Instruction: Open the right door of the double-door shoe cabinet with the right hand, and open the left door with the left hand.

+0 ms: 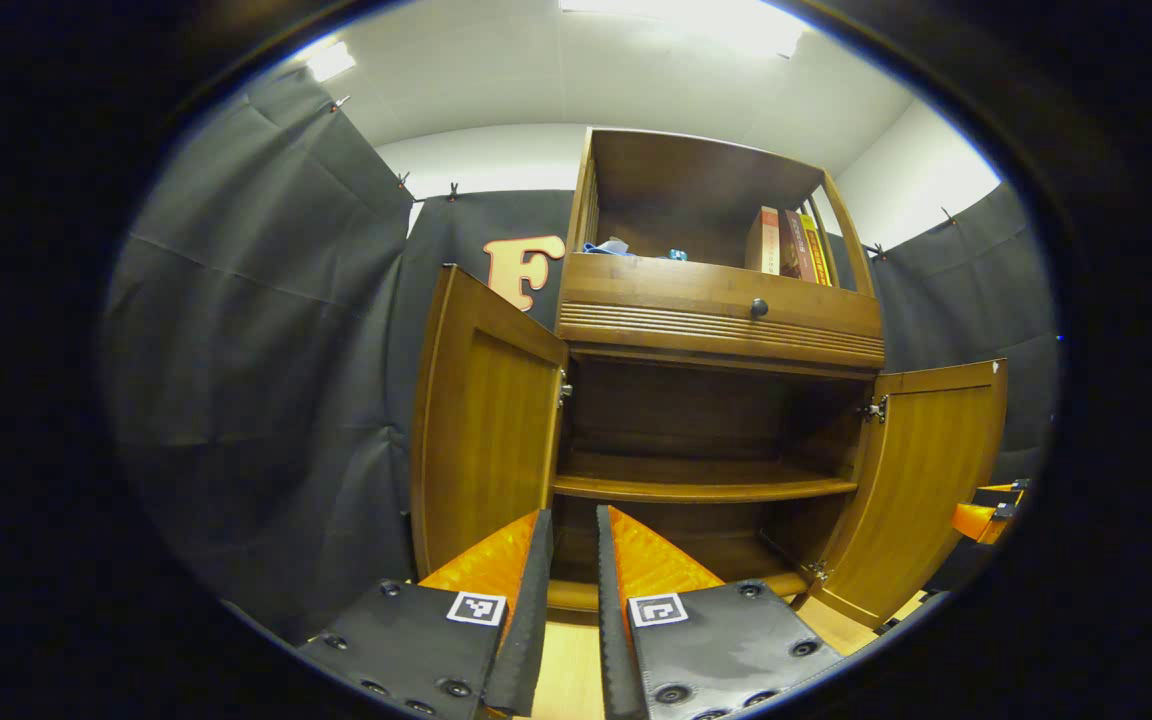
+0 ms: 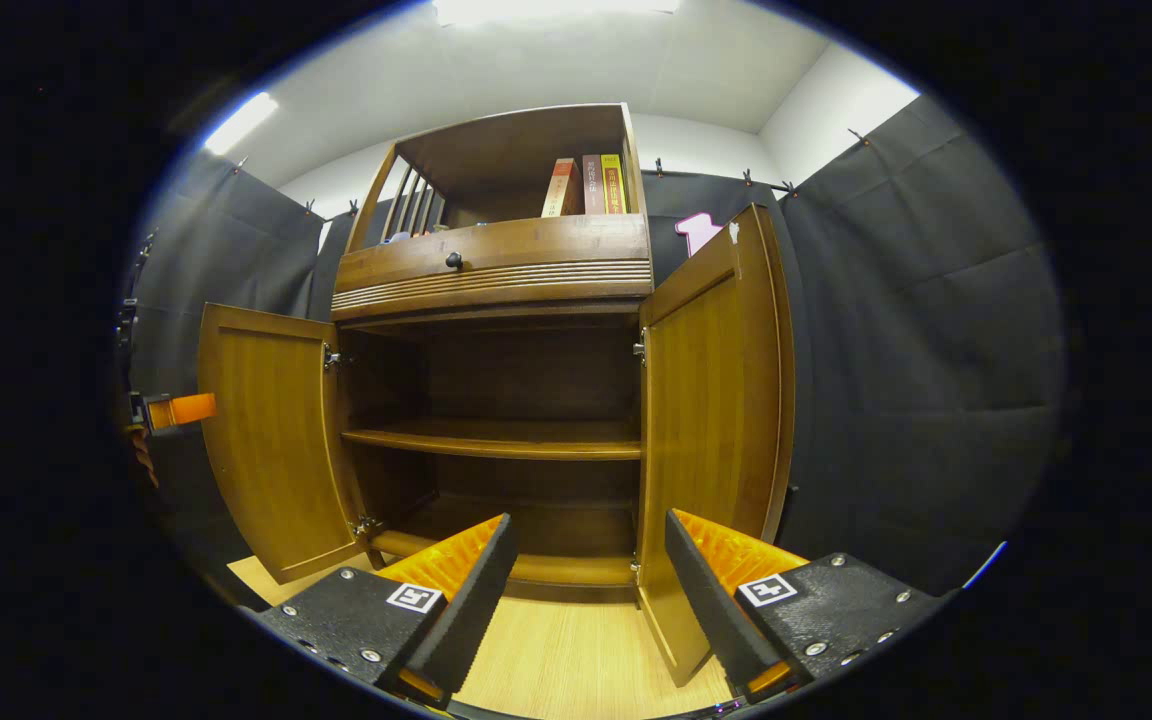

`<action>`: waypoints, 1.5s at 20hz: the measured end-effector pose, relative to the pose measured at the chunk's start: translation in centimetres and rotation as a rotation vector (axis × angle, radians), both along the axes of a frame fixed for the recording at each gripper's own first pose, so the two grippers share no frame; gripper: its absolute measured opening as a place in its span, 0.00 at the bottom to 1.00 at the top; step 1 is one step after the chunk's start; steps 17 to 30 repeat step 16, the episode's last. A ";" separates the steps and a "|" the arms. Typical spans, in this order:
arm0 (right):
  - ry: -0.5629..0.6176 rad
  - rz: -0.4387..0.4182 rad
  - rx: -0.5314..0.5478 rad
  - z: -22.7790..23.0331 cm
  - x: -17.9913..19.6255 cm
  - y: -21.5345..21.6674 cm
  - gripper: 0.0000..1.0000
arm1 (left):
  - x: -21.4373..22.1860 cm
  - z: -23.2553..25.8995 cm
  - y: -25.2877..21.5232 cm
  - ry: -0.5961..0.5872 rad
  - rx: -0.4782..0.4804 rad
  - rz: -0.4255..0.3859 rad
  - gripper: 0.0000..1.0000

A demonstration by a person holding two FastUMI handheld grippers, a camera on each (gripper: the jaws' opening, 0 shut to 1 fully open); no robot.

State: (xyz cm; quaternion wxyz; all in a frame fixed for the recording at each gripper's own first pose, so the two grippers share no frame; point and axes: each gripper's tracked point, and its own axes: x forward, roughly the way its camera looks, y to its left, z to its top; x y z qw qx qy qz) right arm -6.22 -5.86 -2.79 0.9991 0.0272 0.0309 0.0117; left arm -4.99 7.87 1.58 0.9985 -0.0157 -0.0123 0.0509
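Fingers (image 2: pixel 706 590) flank right door (image 2: pixel 711 420) edge, untouching.

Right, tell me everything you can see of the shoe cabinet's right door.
The right door is a tall brown wood-look panel with a framed inner face, hung on metal hinges at the cabinet's right edge. It stands swung wide open, upright, edge toward the camera in the right gripper view. The right gripper sits open before it, touching nothing. A small pale chip marks its top corner.

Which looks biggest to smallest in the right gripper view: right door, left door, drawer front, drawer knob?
1. right door, though it is nearest the camera
2. left door
3. drawer front
4. drawer knob
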 end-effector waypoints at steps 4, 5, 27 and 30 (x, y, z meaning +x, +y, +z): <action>-0.002 -0.009 -0.006 0.0 -0.1 -0.4 1.00 | 0.6 -1.0 -0.4 0.030 0.049 0.009 0.42; 0.000 -0.009 -0.006 -0.1 0.0 -0.5 1.00 | 0.6 -1.2 -0.6 0.031 0.062 0.005 0.60; 0.001 -0.030 0.022 -0.4 0.0 -1.8 1.00 | 0.9 -1.0 -1.2 0.023 0.092 0.009 0.95; 0.001 -0.030 0.022 -0.4 0.0 -1.8 1.00 | 0.9 -1.0 -1.2 0.023 0.092 0.009 0.95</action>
